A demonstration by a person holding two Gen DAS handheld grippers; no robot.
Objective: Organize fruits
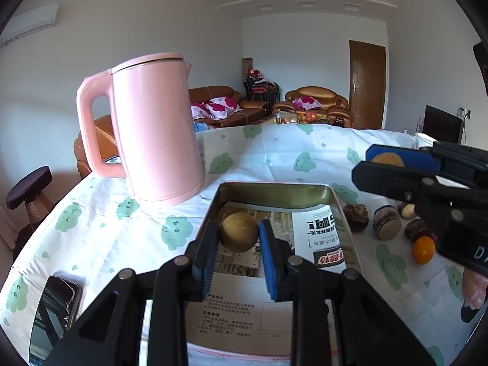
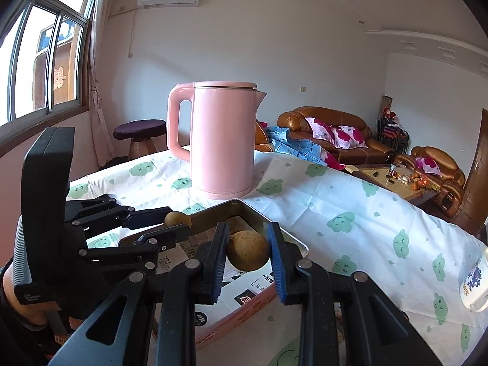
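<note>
My left gripper (image 1: 238, 239) is shut on a tan round fruit (image 1: 238, 234) and holds it over the pink metal tin (image 1: 274, 188), which is lined with printed paper. My right gripper (image 2: 248, 251) is shut on a second tan round fruit (image 2: 248, 250), held above the tin's near corner (image 2: 244, 204). The right gripper shows in the left wrist view (image 1: 385, 160), and the left gripper shows in the right wrist view (image 2: 178, 221). Several dark brown fruits (image 1: 355, 215) and an orange one (image 1: 423, 249) lie on the cloth right of the tin.
A pink kettle (image 1: 155, 128) stands just behind the tin on the cloud-print tablecloth (image 1: 274, 152). A phone (image 1: 53, 314) lies at the near left. A small jar (image 1: 386, 222) stands among the fruits. A white mug (image 2: 475, 280) sits at the right edge.
</note>
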